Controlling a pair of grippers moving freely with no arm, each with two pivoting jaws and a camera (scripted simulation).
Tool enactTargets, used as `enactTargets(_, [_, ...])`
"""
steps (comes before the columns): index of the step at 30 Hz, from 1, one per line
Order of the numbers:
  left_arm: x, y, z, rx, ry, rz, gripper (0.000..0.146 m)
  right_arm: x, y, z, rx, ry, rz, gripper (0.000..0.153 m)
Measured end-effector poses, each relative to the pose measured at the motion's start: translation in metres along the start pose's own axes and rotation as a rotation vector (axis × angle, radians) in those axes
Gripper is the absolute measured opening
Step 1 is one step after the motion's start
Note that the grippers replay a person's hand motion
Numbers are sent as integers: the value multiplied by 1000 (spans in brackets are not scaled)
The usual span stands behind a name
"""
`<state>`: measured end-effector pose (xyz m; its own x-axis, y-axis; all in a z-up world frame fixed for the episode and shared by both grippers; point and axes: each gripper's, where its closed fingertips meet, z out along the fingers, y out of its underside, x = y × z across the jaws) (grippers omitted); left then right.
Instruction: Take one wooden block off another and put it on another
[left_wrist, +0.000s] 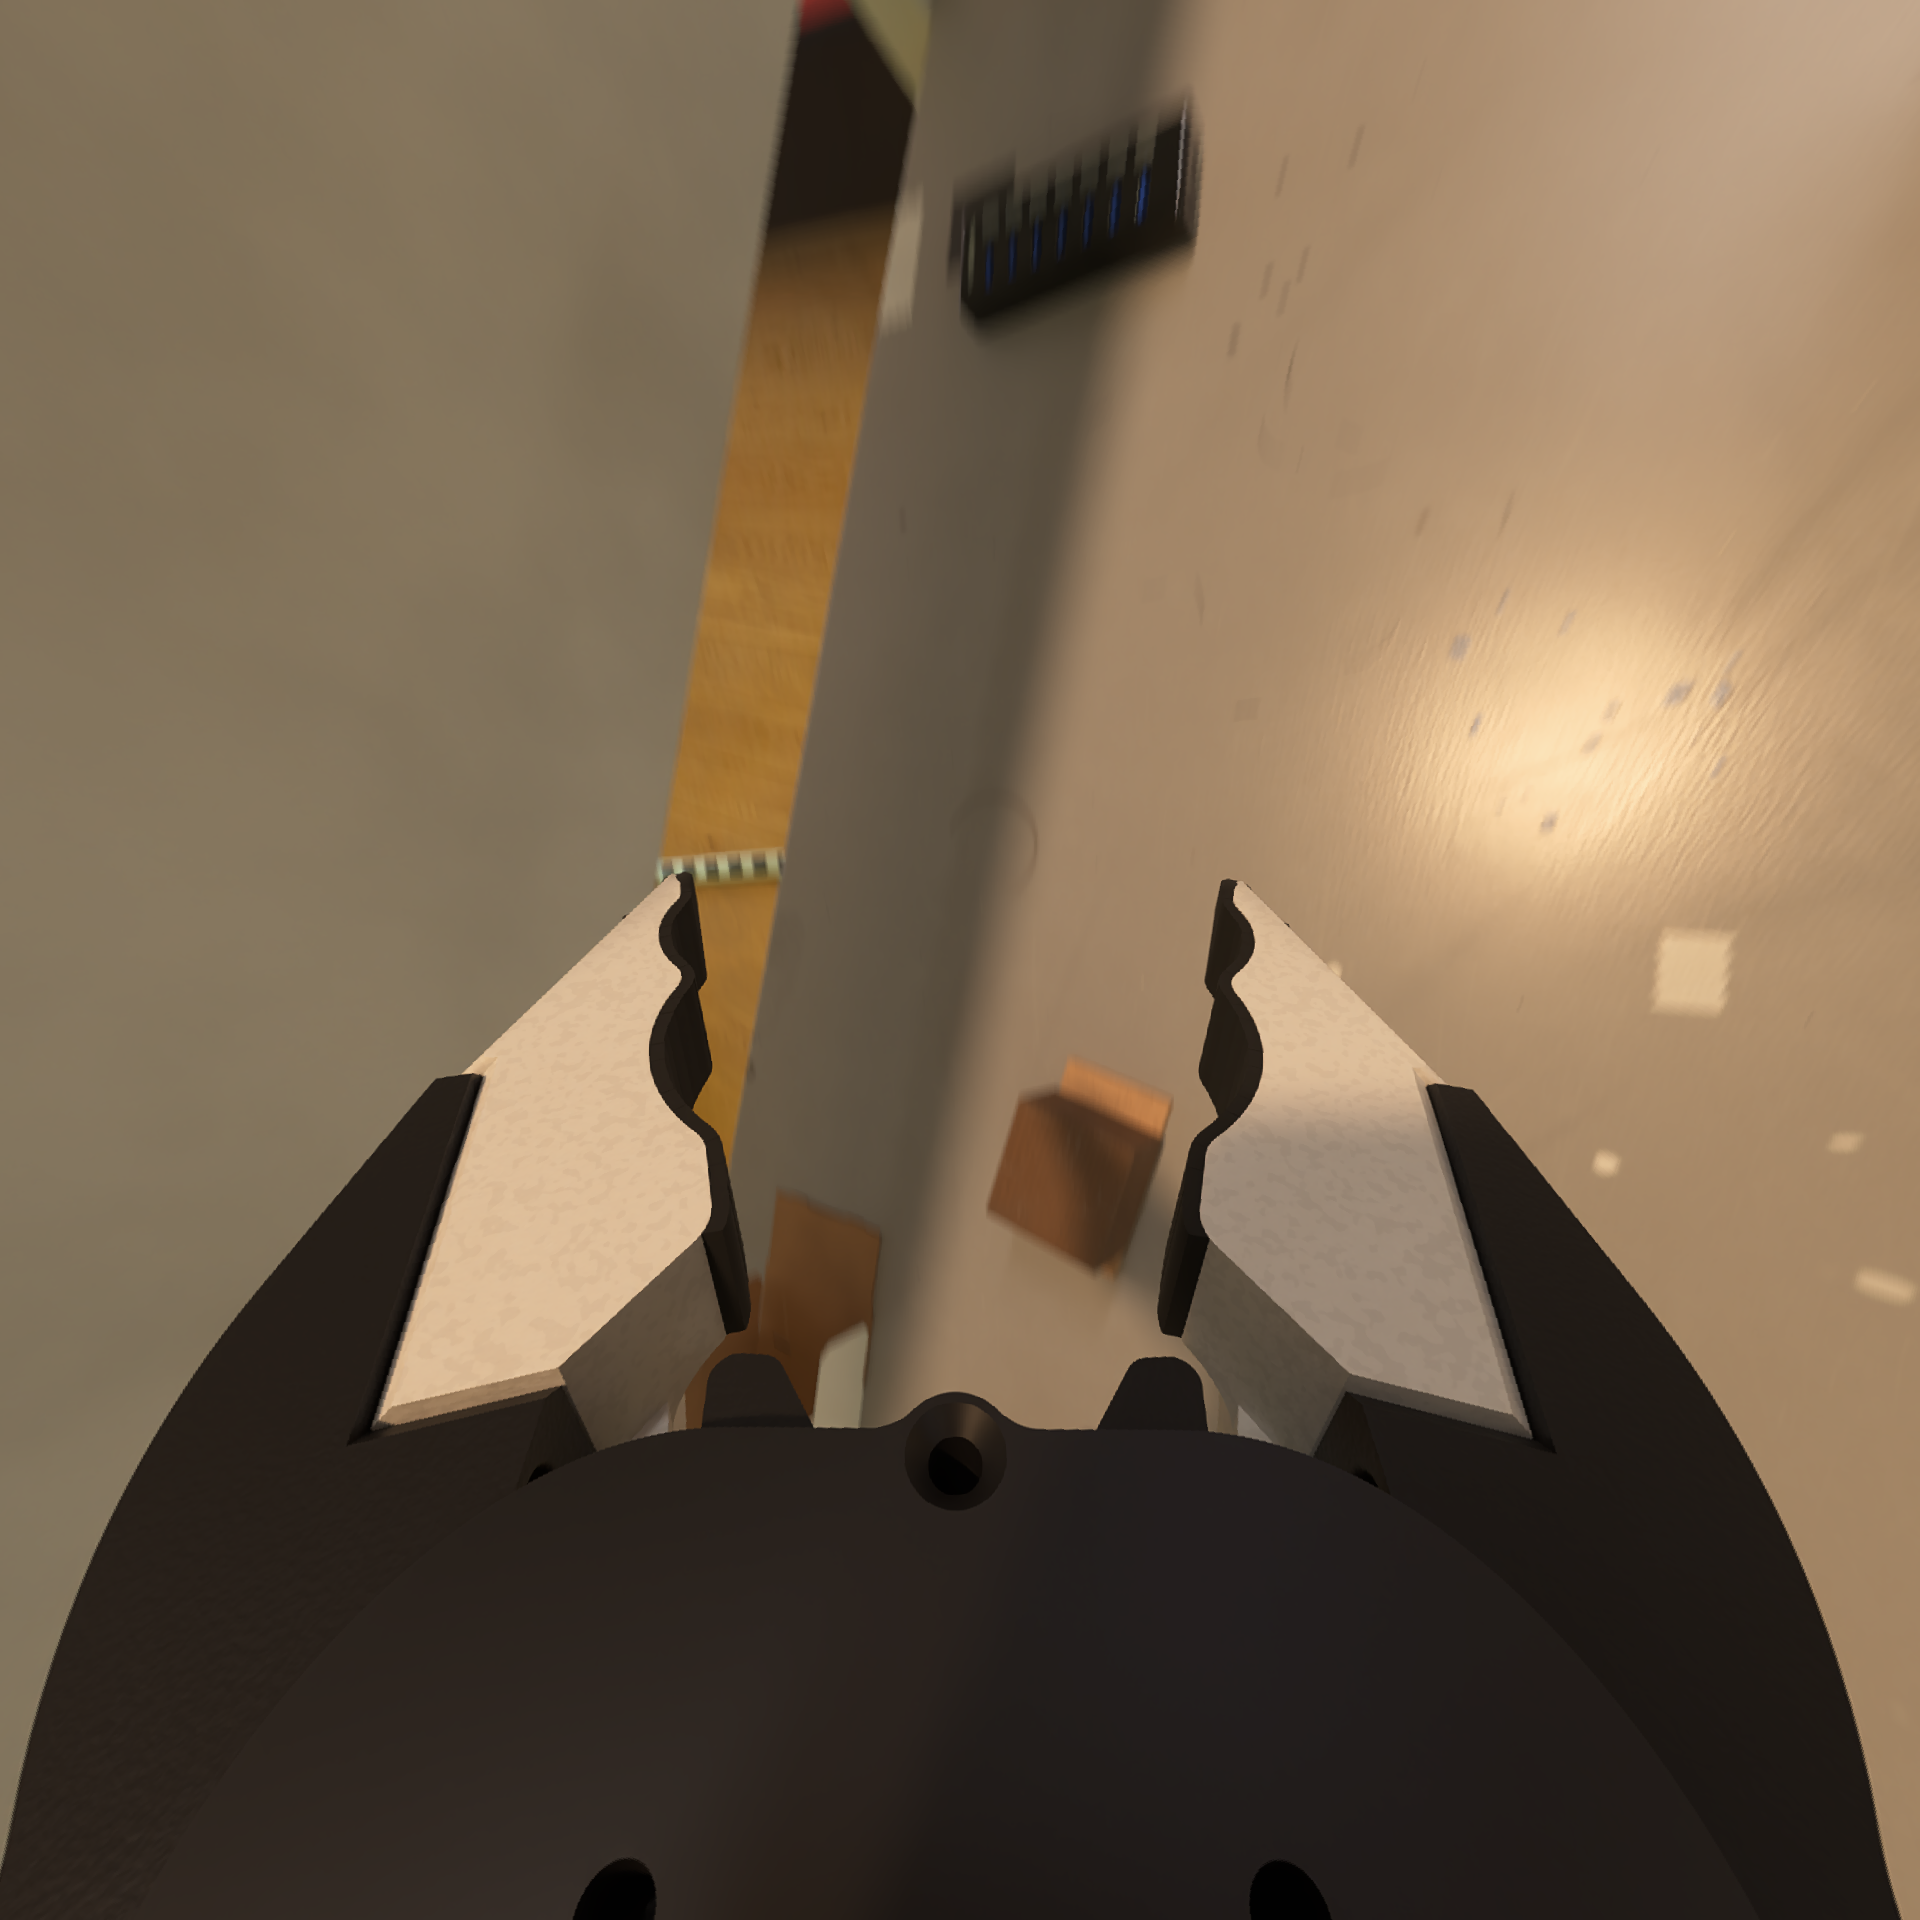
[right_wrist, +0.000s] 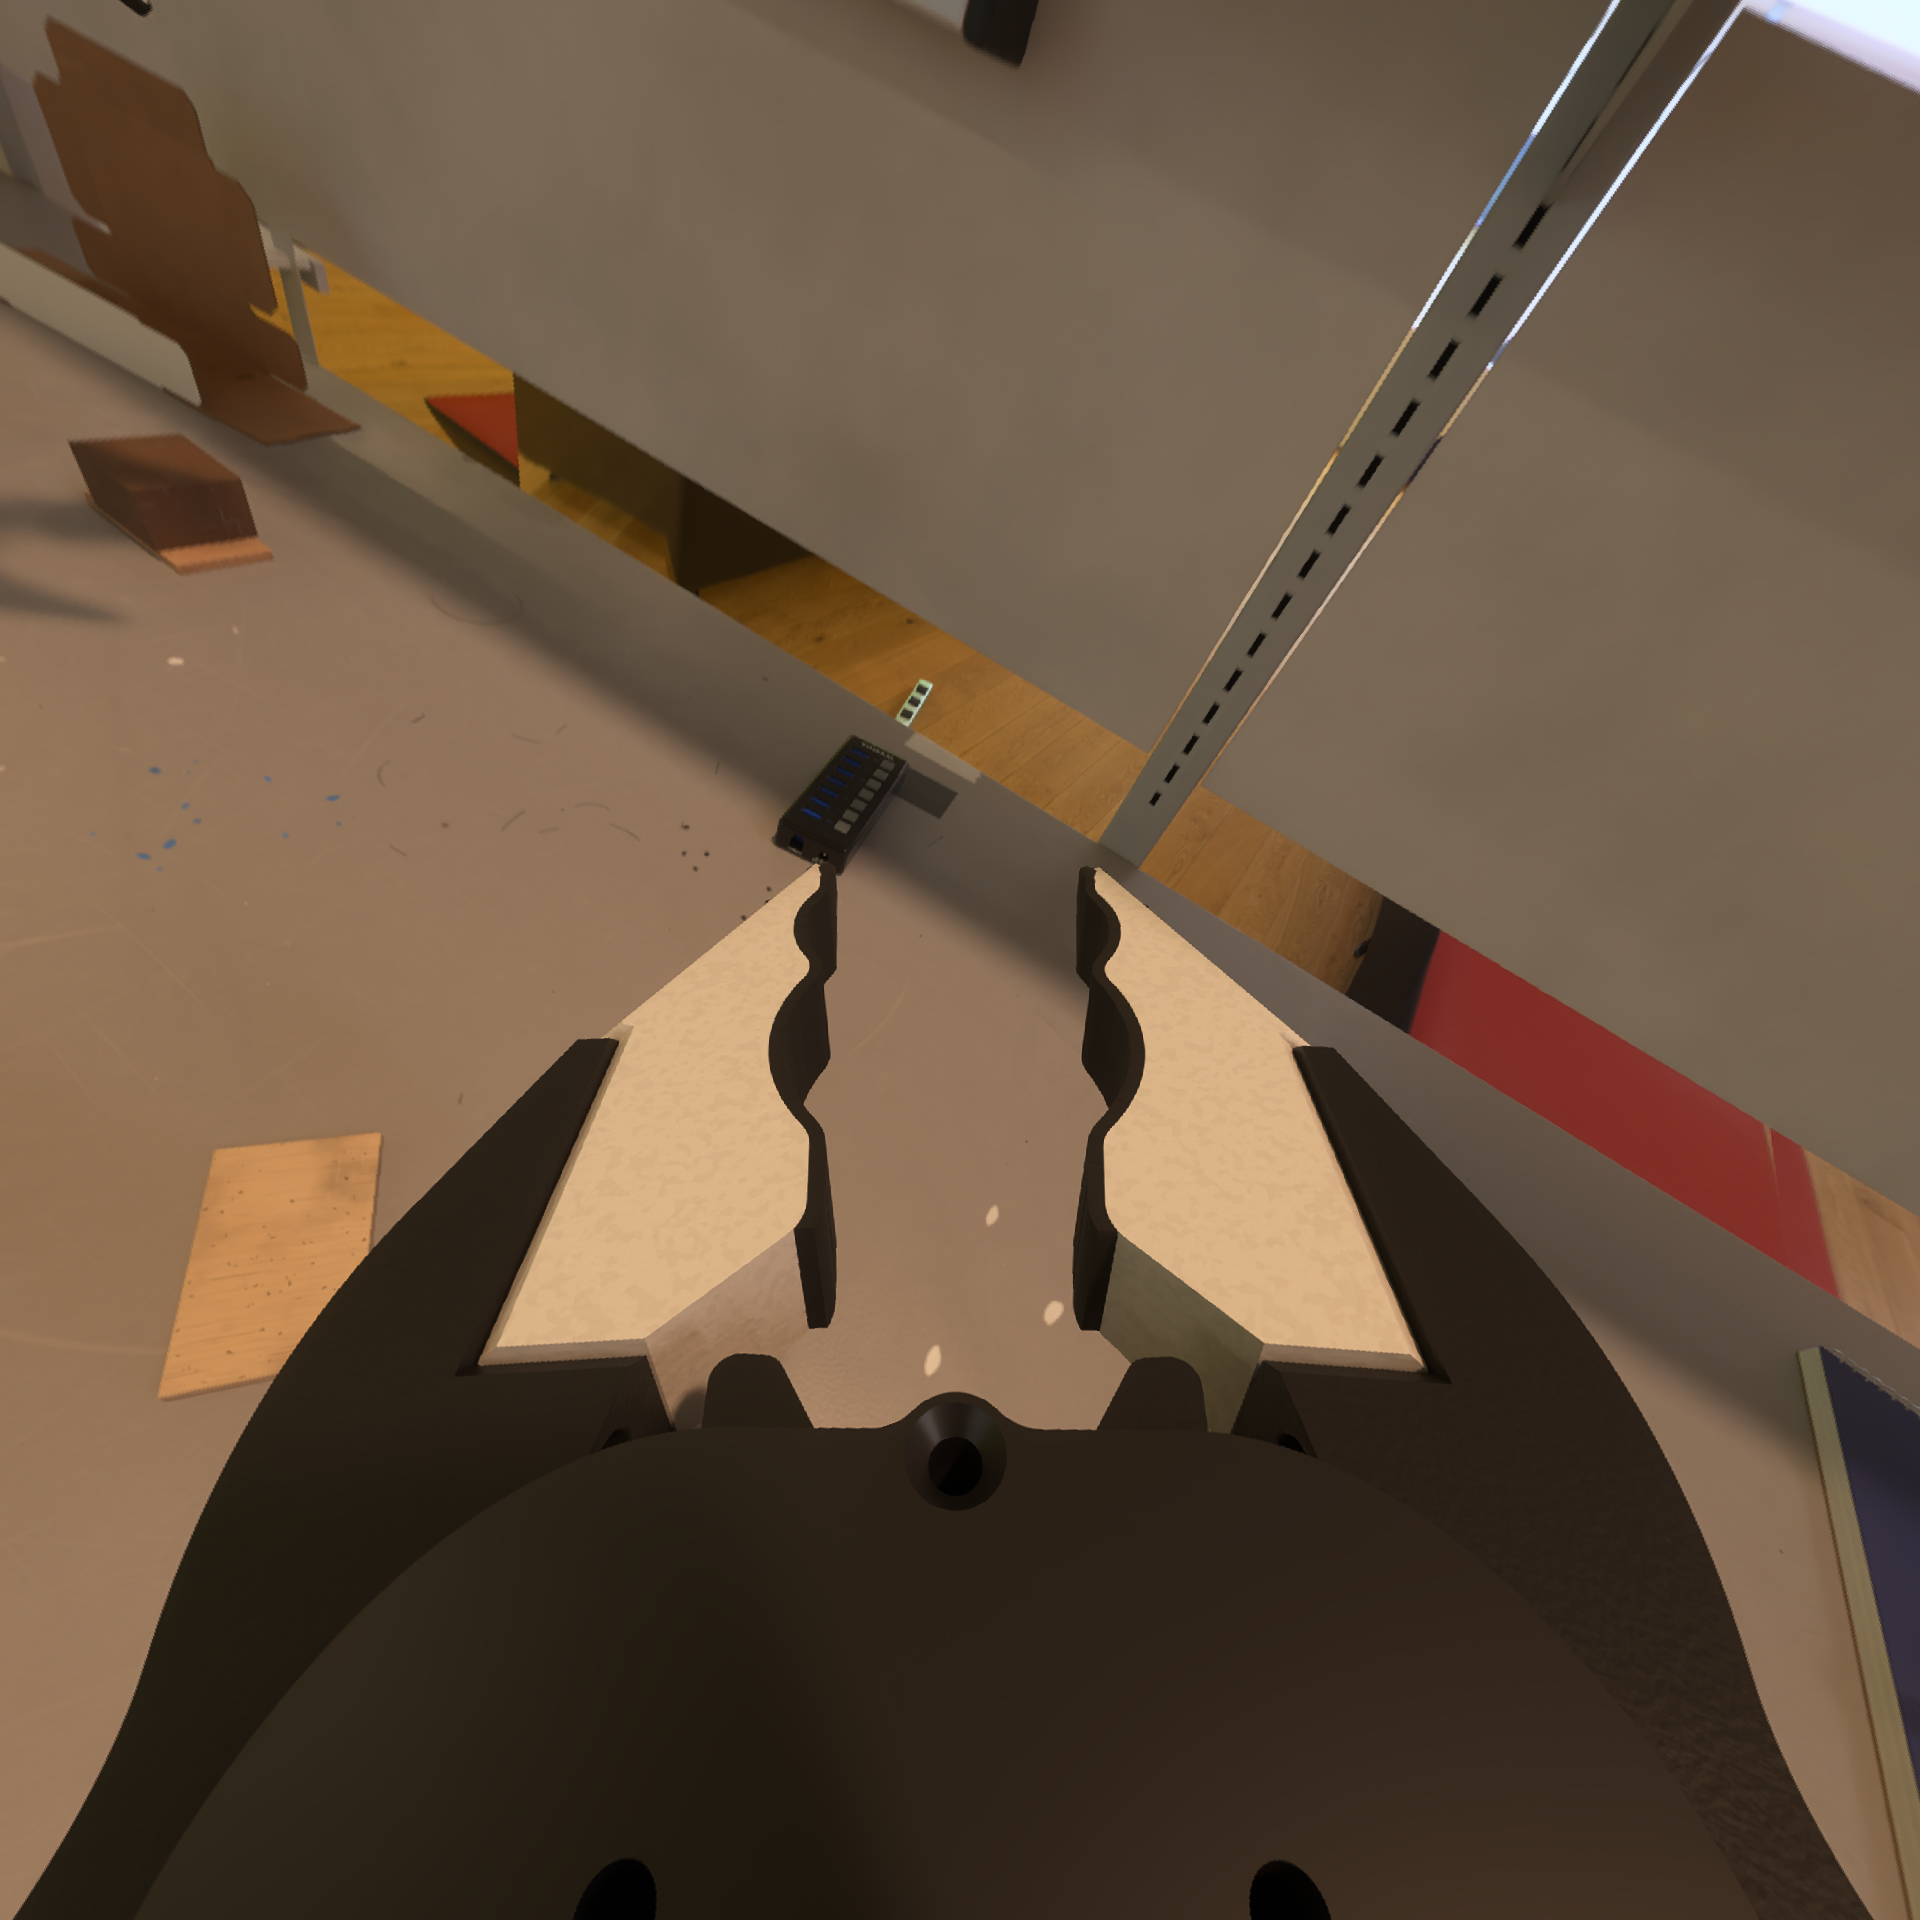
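Note:
A dark brown wooden block (right_wrist: 166, 488) sits on a thin light wooden slab (right_wrist: 213, 556) at the far left of the right wrist view. A flat light wooden board (right_wrist: 270, 1262) lies on the table left of my right gripper (right_wrist: 956, 873), which is open, empty and far from the blocks. In the blurred left wrist view the dark block (left_wrist: 1070, 1184) lies below and between the fingers of my left gripper (left_wrist: 956, 883), with a lighter piece (left_wrist: 1117, 1091) at its far edge. The left gripper is wide open, empty and above the block.
A black hub with blue lights (right_wrist: 842, 800) lies near the table's back edge and also shows in the left wrist view (left_wrist: 1075, 208). Brown cardboard (right_wrist: 156, 208) stands at the far left. A slotted metal rail (right_wrist: 1403, 416) rises at the right. A dark book (right_wrist: 1870, 1558) lies at the lower right.

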<state>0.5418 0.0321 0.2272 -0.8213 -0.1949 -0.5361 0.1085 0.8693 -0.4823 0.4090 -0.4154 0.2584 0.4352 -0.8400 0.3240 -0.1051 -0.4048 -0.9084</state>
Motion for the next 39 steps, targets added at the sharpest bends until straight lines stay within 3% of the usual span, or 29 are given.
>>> enactTargets(4, [9, 64, 25, -164, 95, -77, 103, -2, 11, 10, -60, -2, -24, 47])
enactTargets(14, [47, 176, 92, -457, 344, -15, 105, -2, 39, 32, -178, 1, -24, 48])
enactTargets(20, [47, 201, 112, -506, 383, 73, 92, -17, 58, 54, -279, -35, -89, 49])
enactTargets(23, [50, 207, 112, -541, 417, 105, 78, -25, 61, 60, -298, -48, -128, 49])
enactTargets(29, [52, 215, 112, -599, 408, 185, 79, -36, 53, 63, -266, -92, -117, 49])
enactTargets(32, [52, 215, 112, -603, 404, 199, 76, -37, 50, 62, -249, -100, -109, 49])
enactTargets(34, [52, 216, 110, -618, 403, 213, 65, -37, 49, 62, -244, -105, -98, 49])
enactTargets(39, [47, 206, 105, -603, 357, 187, 65, -35, 50, 60, -243, -110, -86, 49])
